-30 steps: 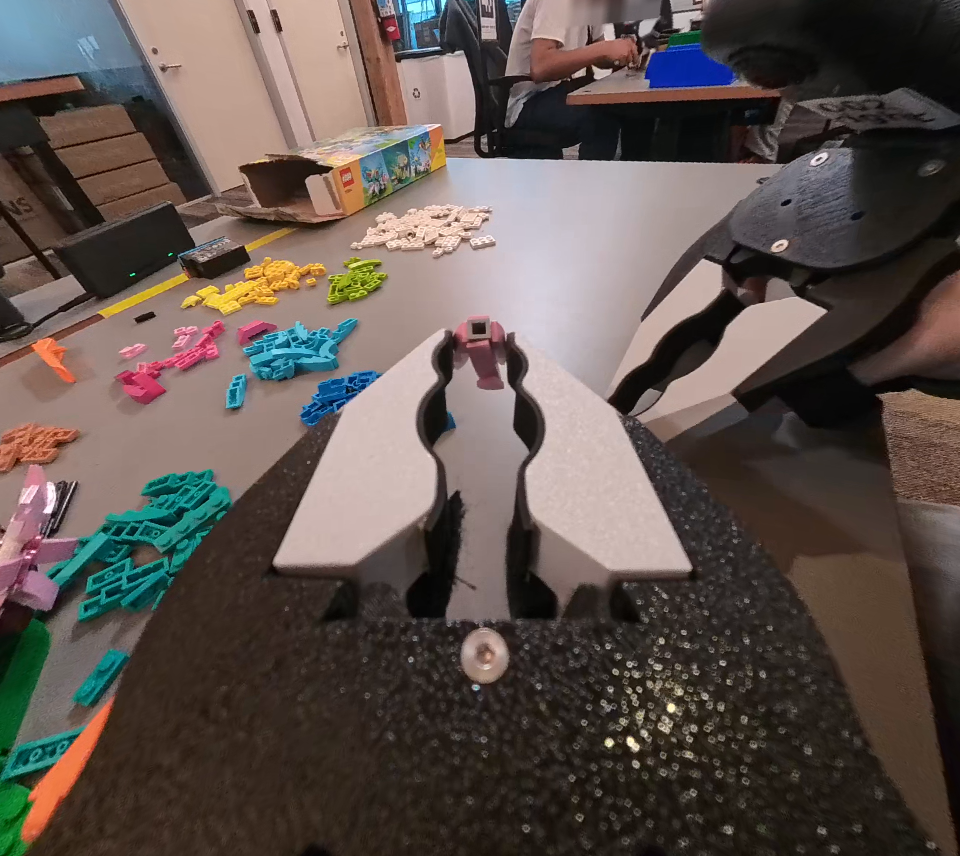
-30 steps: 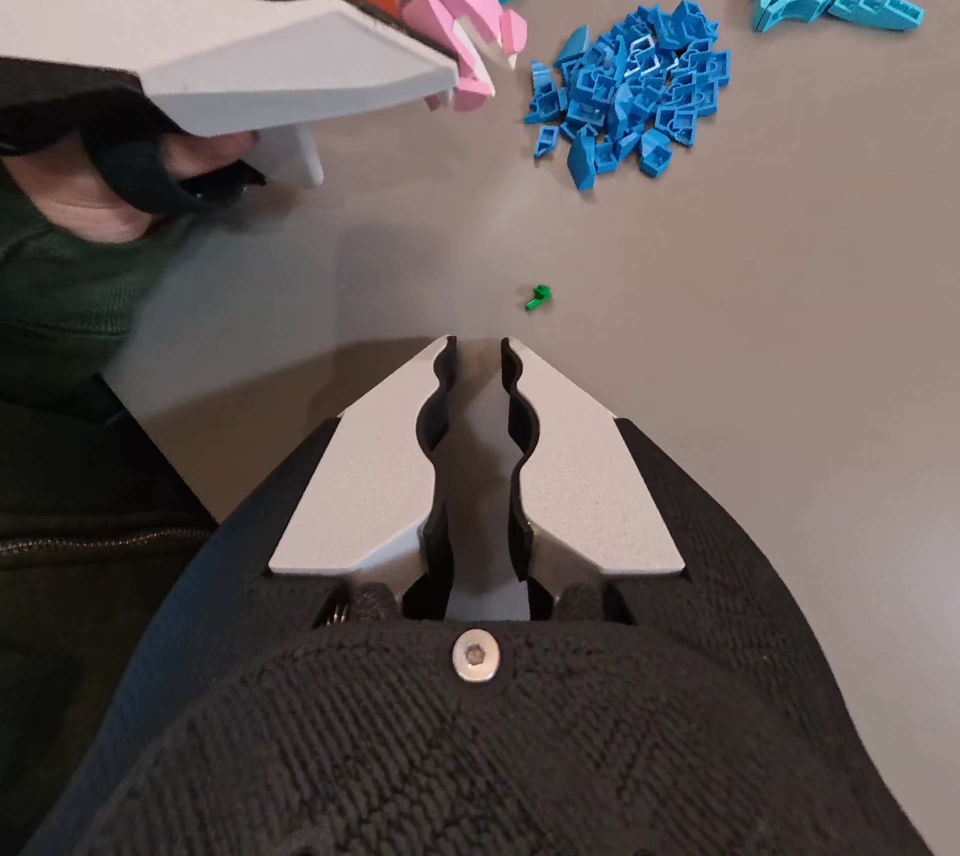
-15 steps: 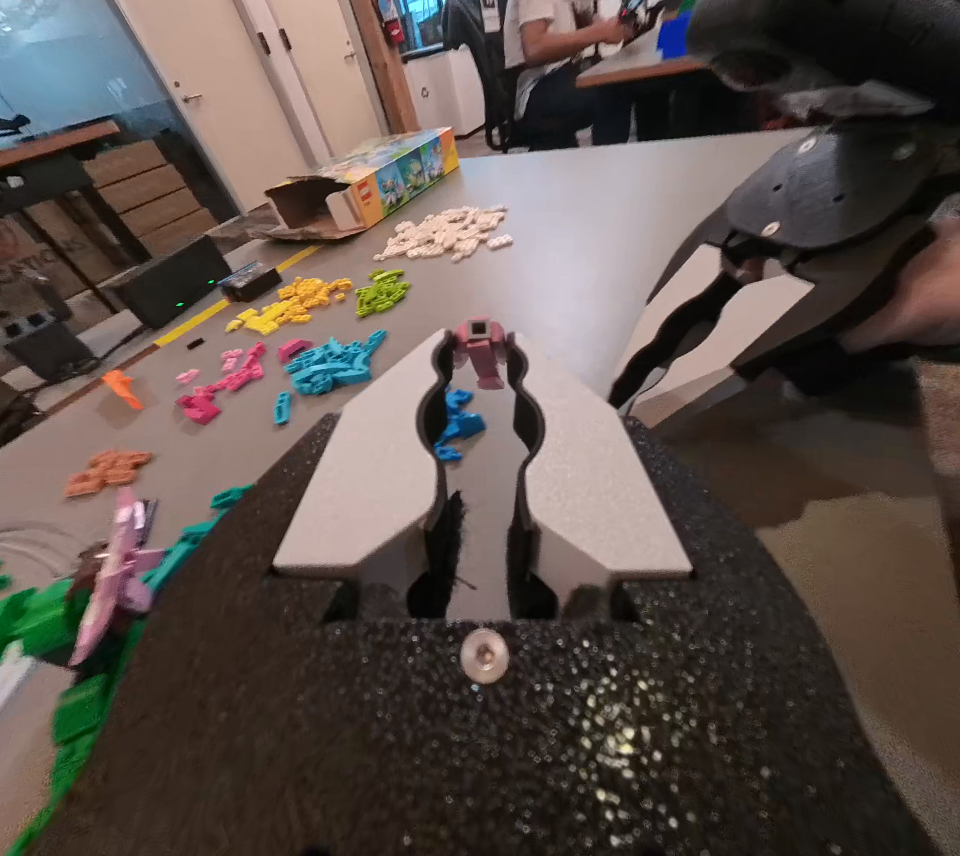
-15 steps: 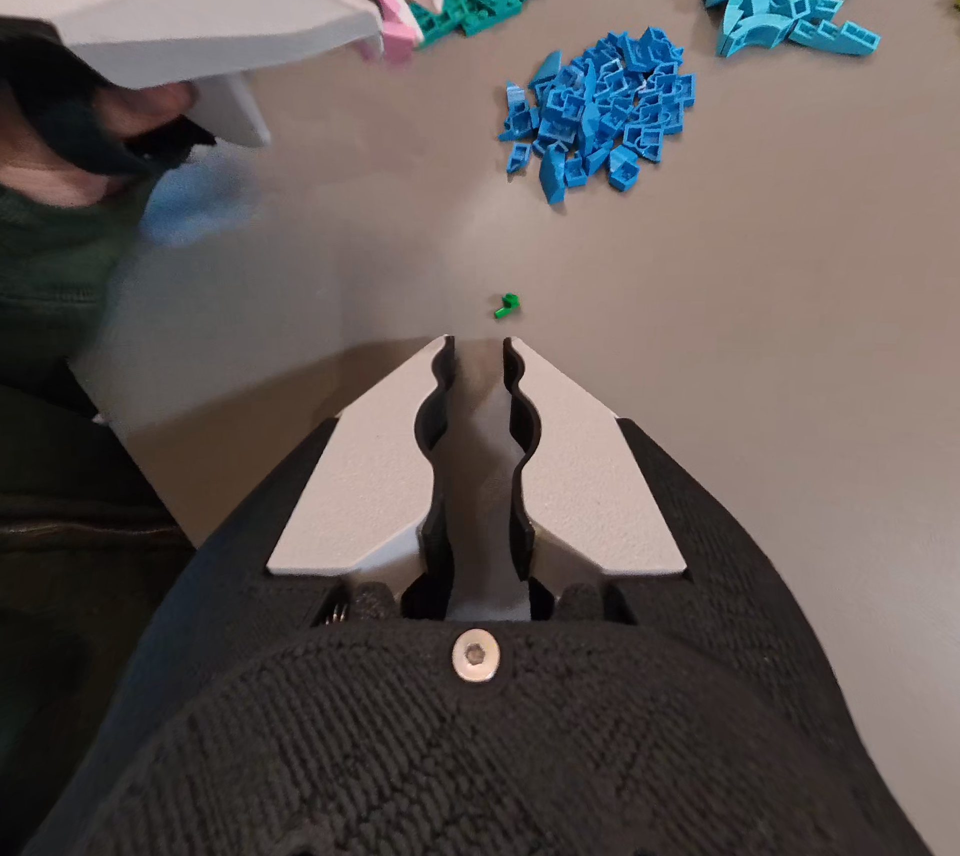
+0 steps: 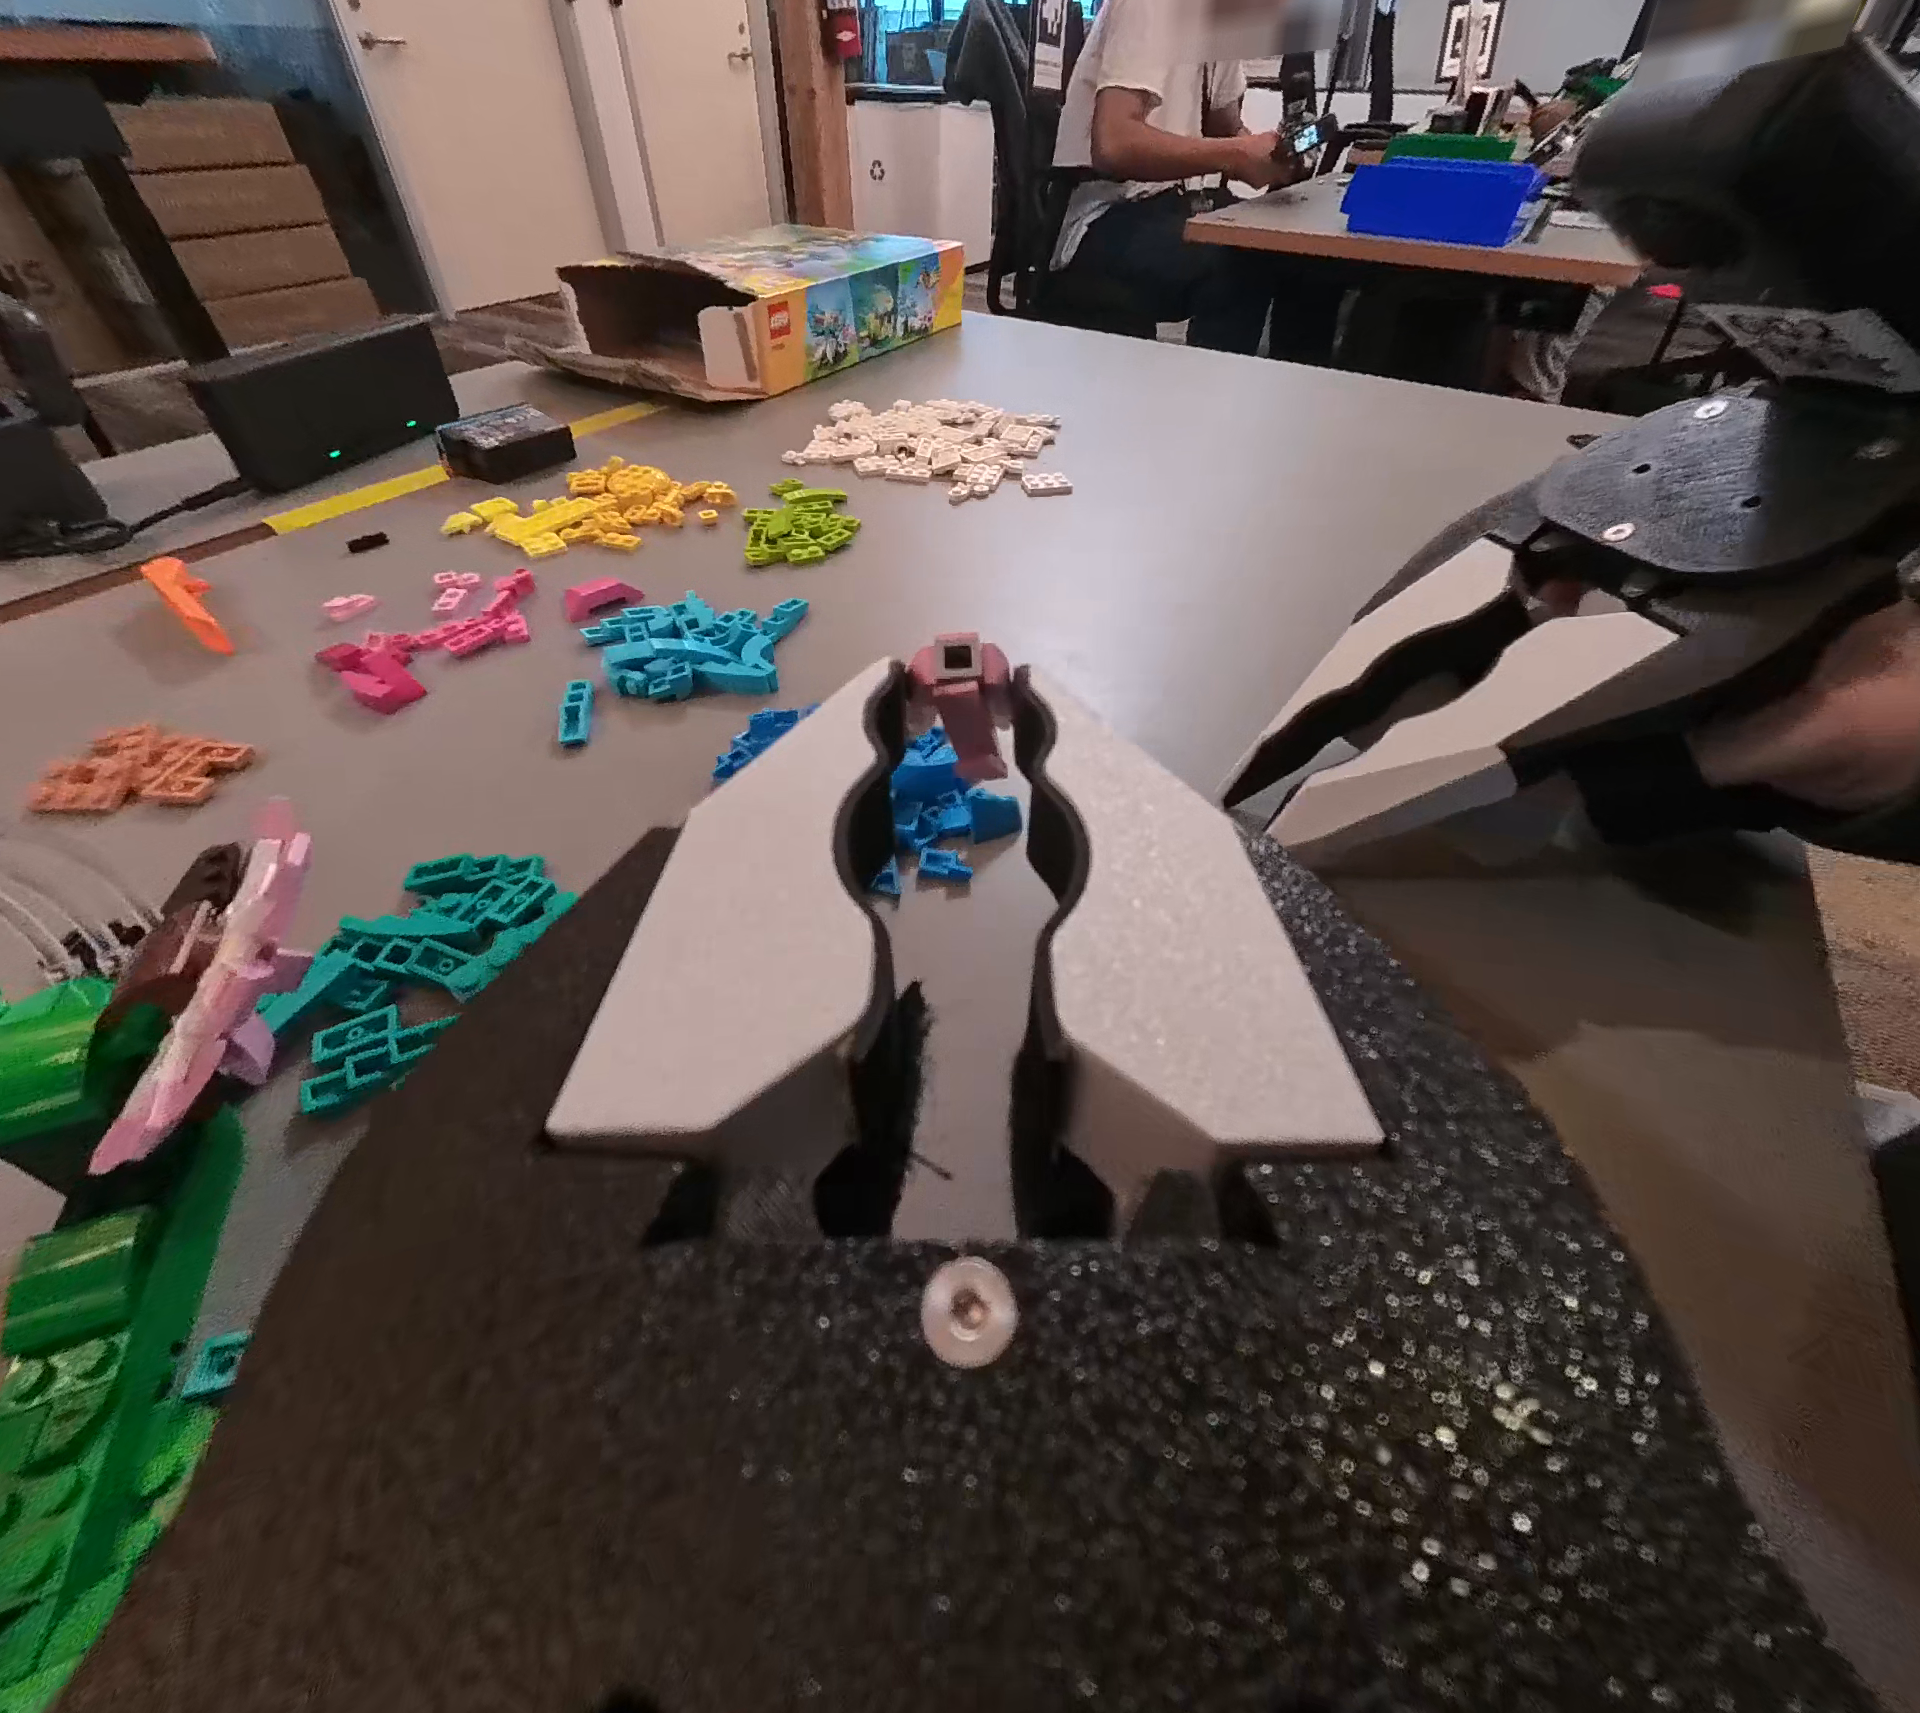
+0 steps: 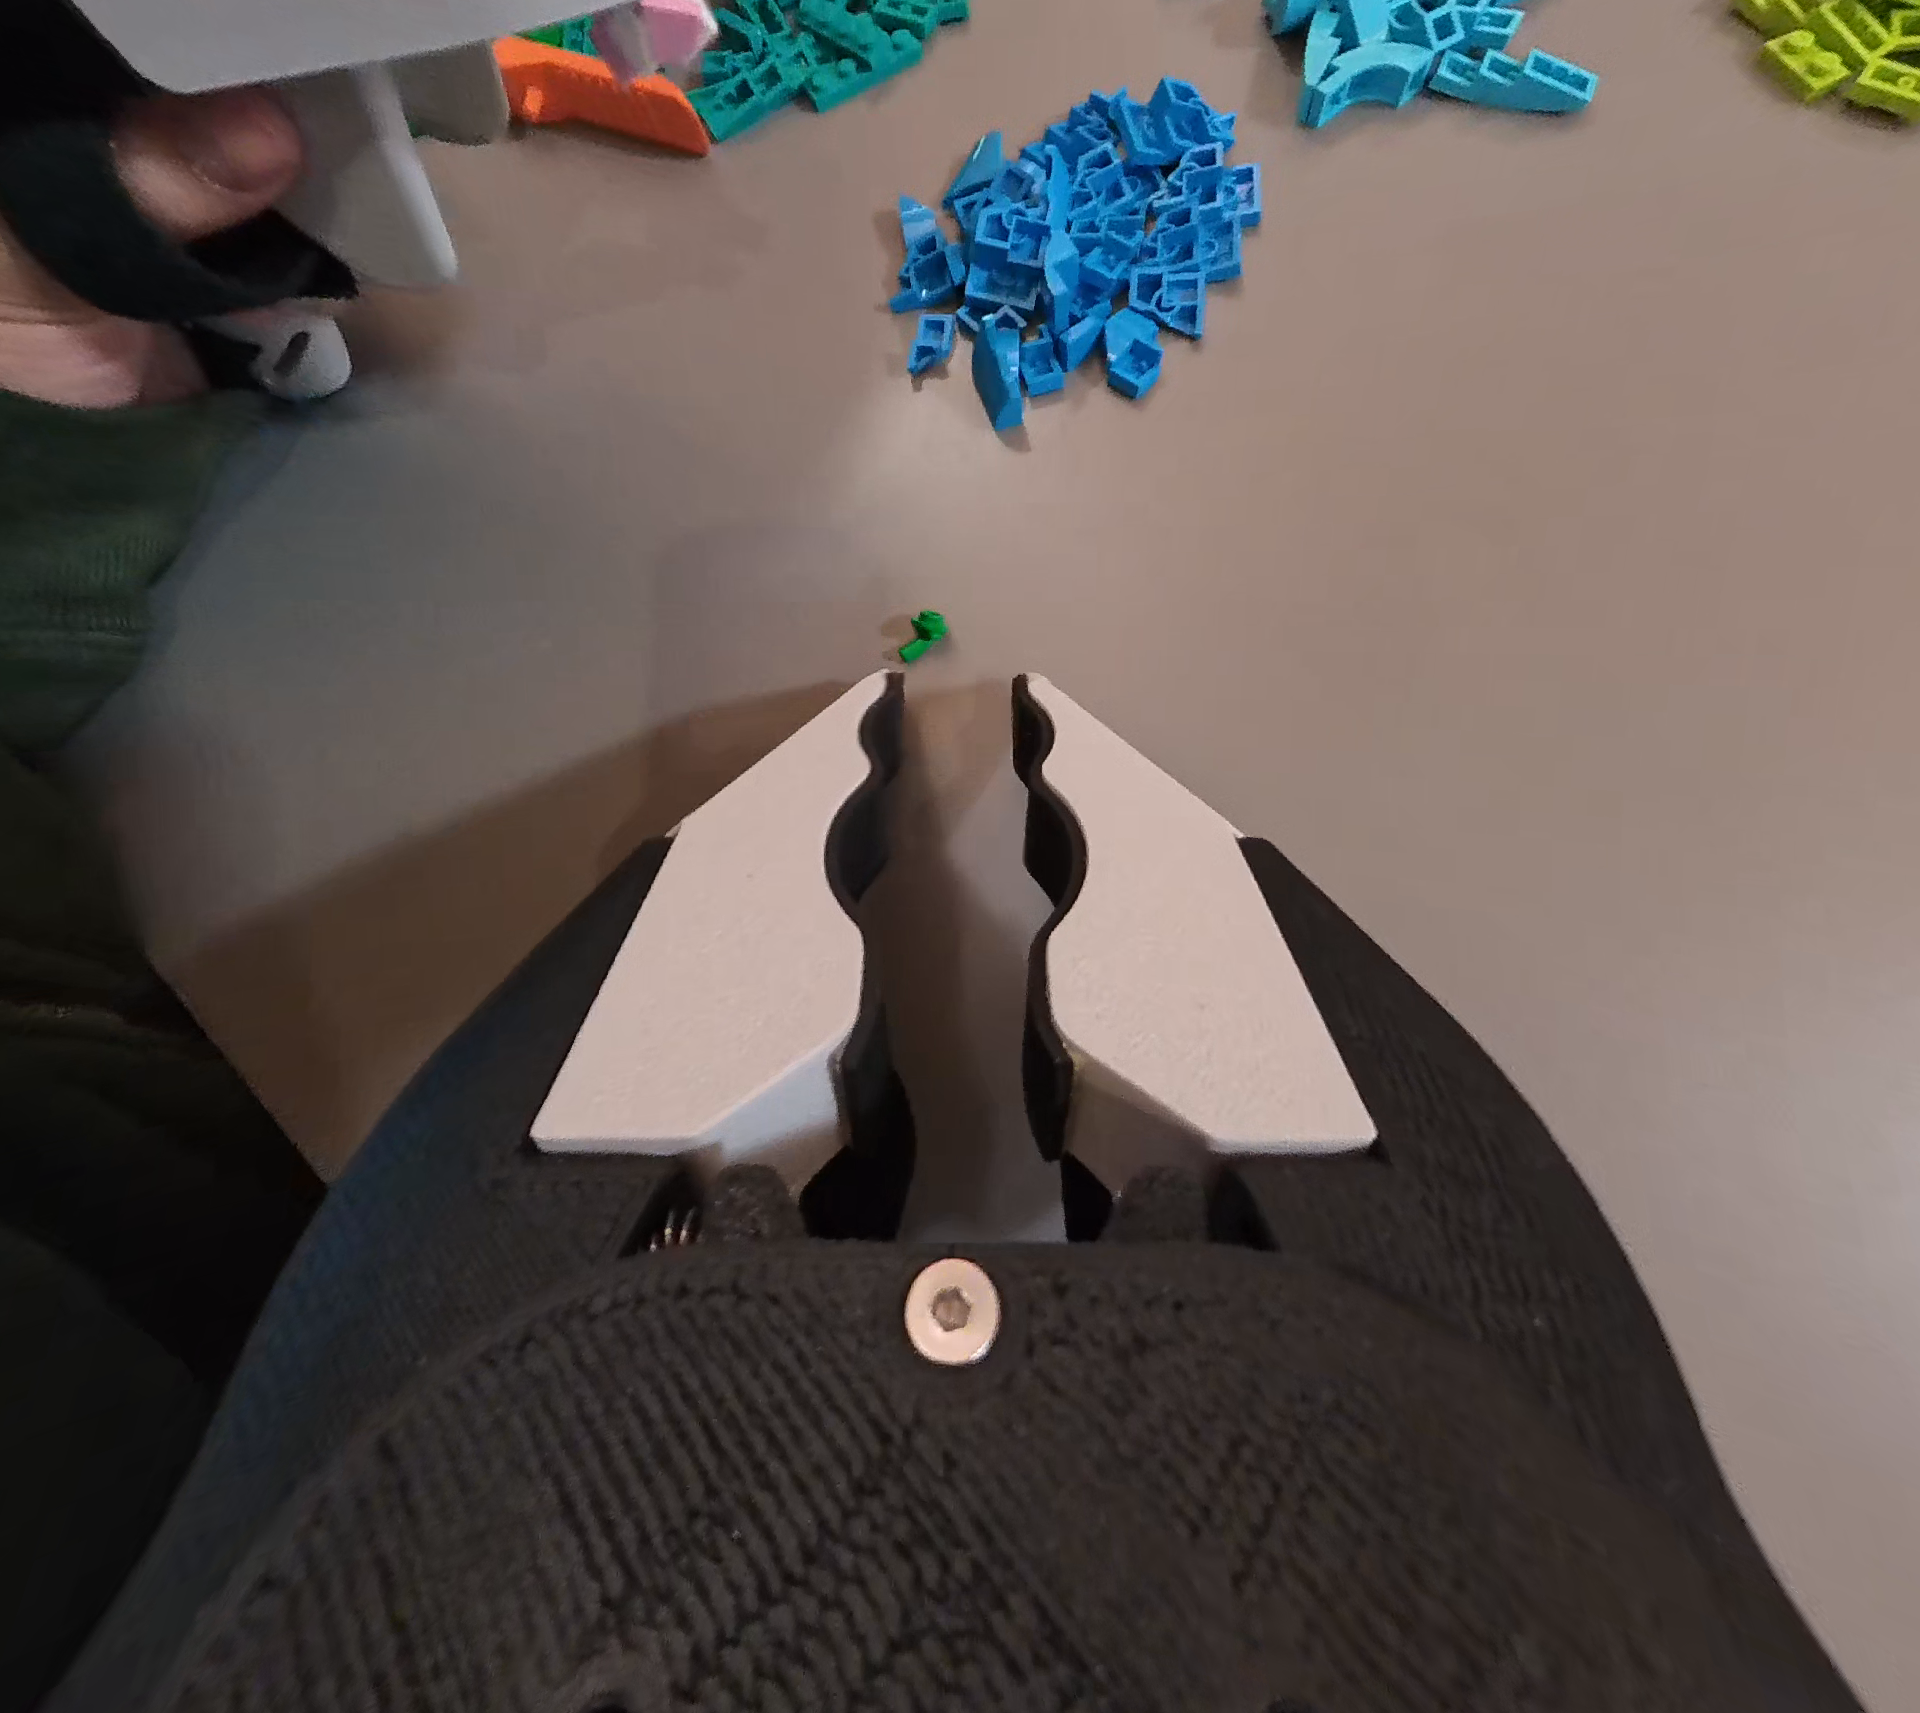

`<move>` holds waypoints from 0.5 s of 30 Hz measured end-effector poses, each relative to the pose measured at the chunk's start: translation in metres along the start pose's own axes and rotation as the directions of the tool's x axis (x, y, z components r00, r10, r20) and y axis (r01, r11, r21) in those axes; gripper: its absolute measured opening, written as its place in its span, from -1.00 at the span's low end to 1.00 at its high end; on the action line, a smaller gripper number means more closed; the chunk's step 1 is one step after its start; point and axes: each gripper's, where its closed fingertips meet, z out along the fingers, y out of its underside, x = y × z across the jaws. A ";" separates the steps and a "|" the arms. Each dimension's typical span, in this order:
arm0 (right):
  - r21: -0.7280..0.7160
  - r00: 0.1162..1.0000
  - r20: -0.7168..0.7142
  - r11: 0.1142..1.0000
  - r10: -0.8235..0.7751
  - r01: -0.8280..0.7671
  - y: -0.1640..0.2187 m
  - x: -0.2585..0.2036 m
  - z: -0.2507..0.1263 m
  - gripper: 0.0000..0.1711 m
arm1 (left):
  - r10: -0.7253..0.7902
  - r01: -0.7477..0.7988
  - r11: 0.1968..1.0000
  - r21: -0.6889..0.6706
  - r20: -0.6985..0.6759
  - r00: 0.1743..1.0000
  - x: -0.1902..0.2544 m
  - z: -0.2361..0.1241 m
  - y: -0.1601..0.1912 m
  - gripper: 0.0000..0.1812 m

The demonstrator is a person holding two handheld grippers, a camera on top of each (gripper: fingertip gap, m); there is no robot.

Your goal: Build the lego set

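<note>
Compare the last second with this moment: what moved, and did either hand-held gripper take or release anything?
The left hand-held gripper carried its pink piece leftward toward the teal pile and the pink-and-green build. Nothing was grabbed or released. The right hand-held gripper stayed empty, slightly apart, just short of the tiny green piece.

Table (image 6: pixel 1455 624): smooth matt grey. Bricks (image 6: pixel 1081 250): glossy plastic. Left gripper (image 5: pixel 958 676) fingers (image 5: pixel 748 936): matt grey, fine-grained; body rough, speckled black. Box (image 5: pixel 831 302): printed cardboard, torn flap. Screw (image 6: pixel 952 1312): bright metal.
</note>
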 end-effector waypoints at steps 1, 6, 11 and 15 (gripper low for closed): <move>0.001 1.000 0.000 1.000 0.003 -0.003 0.000 0.000 0.000 -0.78 | -0.009 0.009 1.000 -0.003 0.004 1.000 -0.002 0.000 0.001 -0.81; -0.005 1.000 -0.005 1.000 -0.014 0.014 0.000 0.000 0.001 -0.76 | -0.045 0.045 0.999 0.006 0.007 0.999 -0.006 -0.002 0.001 -0.81; 0.060 0.998 -0.035 0.996 -0.057 0.059 -0.006 -0.005 -0.007 -0.91 | -0.041 0.041 0.999 0.006 0.000 0.999 -0.004 -0.002 0.001 -0.81; -0.001 1.000 0.025 1.000 0.019 -0.019 0.003 -0.013 -0.001 -0.83 | -0.028 0.028 1.000 -0.007 -0.008 1.000 -0.001 -0.001 0.003 -0.80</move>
